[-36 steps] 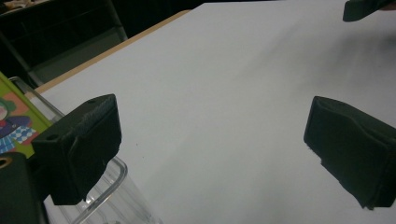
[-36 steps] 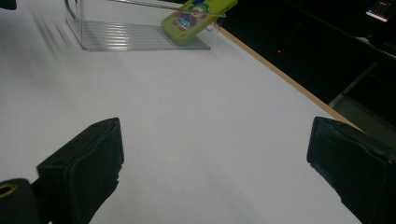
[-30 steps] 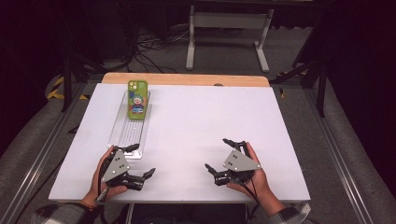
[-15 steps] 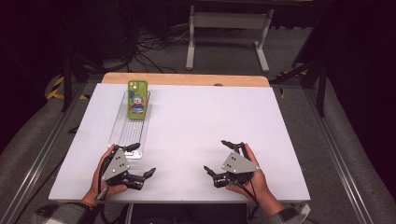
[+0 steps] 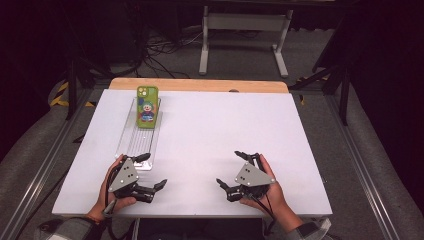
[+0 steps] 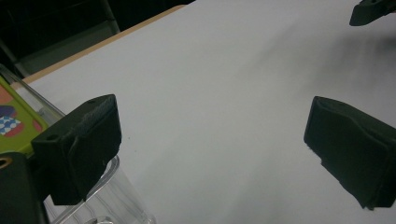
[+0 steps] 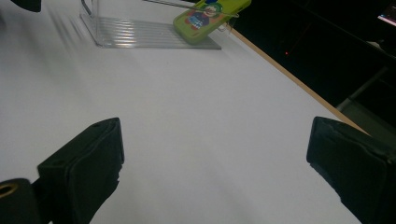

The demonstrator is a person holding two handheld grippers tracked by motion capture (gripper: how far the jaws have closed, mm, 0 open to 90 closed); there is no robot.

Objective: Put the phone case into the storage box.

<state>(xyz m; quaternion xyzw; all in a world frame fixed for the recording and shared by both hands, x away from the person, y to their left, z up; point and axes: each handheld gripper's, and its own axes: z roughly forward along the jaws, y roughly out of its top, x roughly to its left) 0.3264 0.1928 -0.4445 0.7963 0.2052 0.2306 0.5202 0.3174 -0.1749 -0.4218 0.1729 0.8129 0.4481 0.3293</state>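
Fingers (image 6: 79,140) of both grippers spread, empty; left gripper (image 5: 150,172) nearest clear rack (image 5: 137,145); approach green phone (image 5: 147,104) squarely.

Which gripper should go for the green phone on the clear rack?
Left, likely. The left gripper sits open at the near end of the clear rack holding the green phone; the right gripper is farther across.

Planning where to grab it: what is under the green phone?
The green phone leans on a clear ribbed stand on the white table. The stand's part beneath the phone is covered.
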